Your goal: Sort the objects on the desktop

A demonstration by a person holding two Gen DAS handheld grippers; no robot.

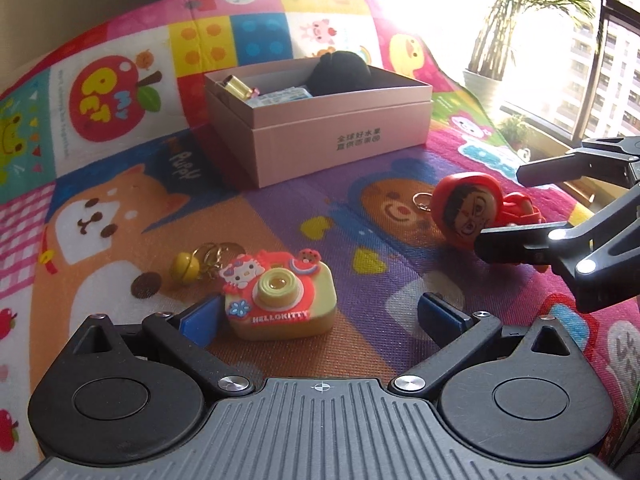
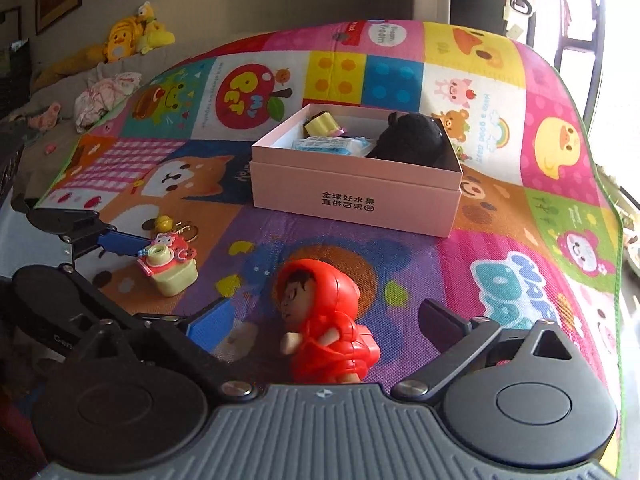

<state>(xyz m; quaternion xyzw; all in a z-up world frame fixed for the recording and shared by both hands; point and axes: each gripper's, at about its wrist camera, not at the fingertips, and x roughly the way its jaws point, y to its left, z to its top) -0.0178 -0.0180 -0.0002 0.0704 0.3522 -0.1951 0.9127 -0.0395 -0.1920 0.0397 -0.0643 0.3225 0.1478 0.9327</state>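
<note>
Left gripper (image 1: 320, 312): jaws spread wide, nothing held, camera-shaped keychain toy (image 1: 280, 300) on the mat between the fingers, nearer the left one. Right gripper (image 2: 328, 320): jaws spread wide, nothing held, red hooded figure (image 2: 328, 320) lying on the patterned play mat (image 2: 520, 160) between the fingers, contact not discernible. Pink open box (image 2: 360, 196) farther back on the mat, containing a black plush (image 2: 412, 140), a pale packet and a yellow item.
</note>
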